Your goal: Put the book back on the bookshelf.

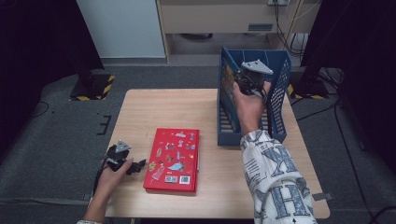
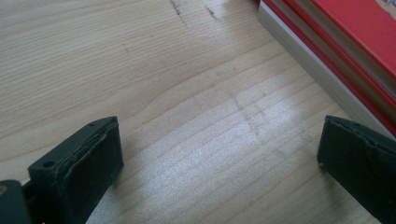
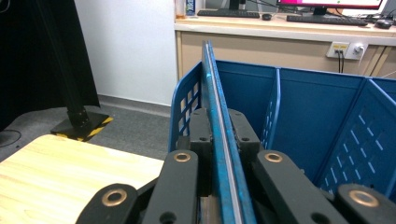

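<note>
Over the blue rack (image 1: 280,98), right claw (image 3: 219,135) clamped on thin blue book (image 3: 215,93), left claw (image 2: 219,172) wide open.

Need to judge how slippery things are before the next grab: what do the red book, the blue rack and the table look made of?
Red book: glossy printed hard cover, likely laminated board, with pale paper page edges seen in the left gripper view. Blue rack: looks like moulded plastic, matte, with perforated walls. Table: light wood or wood-look laminate, visible grain and a soft sheen.

Your workspace, seen from above

Grey carpet (image 1: 56,140) surrounds your wooden table (image 1: 154,112); beyond the table stand a white wall (image 1: 121,28) and beige desk (image 1: 210,16).
</note>
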`<state>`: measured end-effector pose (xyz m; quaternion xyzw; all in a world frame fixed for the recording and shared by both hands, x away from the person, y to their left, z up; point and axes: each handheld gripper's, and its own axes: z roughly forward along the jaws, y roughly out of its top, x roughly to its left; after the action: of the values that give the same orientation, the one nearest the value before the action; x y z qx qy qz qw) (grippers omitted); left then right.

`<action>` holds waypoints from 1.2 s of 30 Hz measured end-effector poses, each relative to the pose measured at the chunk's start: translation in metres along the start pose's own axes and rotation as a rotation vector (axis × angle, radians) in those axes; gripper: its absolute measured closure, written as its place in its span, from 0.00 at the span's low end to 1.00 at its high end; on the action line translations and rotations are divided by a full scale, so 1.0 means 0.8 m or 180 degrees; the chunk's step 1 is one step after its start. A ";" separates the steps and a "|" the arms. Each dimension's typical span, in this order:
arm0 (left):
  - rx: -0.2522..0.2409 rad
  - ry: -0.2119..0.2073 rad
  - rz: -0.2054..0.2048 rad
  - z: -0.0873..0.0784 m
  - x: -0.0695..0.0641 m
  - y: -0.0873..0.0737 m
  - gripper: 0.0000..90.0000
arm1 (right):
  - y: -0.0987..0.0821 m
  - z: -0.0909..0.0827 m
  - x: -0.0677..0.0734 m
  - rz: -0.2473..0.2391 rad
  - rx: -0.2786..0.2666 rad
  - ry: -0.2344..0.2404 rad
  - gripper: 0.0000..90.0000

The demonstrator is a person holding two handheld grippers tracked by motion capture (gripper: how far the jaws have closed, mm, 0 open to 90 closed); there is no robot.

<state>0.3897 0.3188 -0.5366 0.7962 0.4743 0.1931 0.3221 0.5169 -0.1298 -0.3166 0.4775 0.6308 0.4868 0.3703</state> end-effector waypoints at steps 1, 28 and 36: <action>0.0000 -0.0001 0.0001 0.000 0.000 0.000 0.00 | 0.000 0.001 0.000 0.0002 -0.0010 -0.0002 0.92; 0.0004 -0.0005 0.0006 0.000 0.000 0.000 0.00 | -0.019 -0.004 0.021 0.0099 0.0086 0.0319 0.66; 0.0004 -0.0005 0.0006 0.000 0.000 0.000 0.00 | -0.028 -0.014 0.023 0.0114 0.0142 0.0439 0.62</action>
<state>0.3899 0.3184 -0.5365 0.7970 0.4734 0.1925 0.3218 0.4960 -0.1170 -0.3352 0.4622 0.6569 0.5109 0.3064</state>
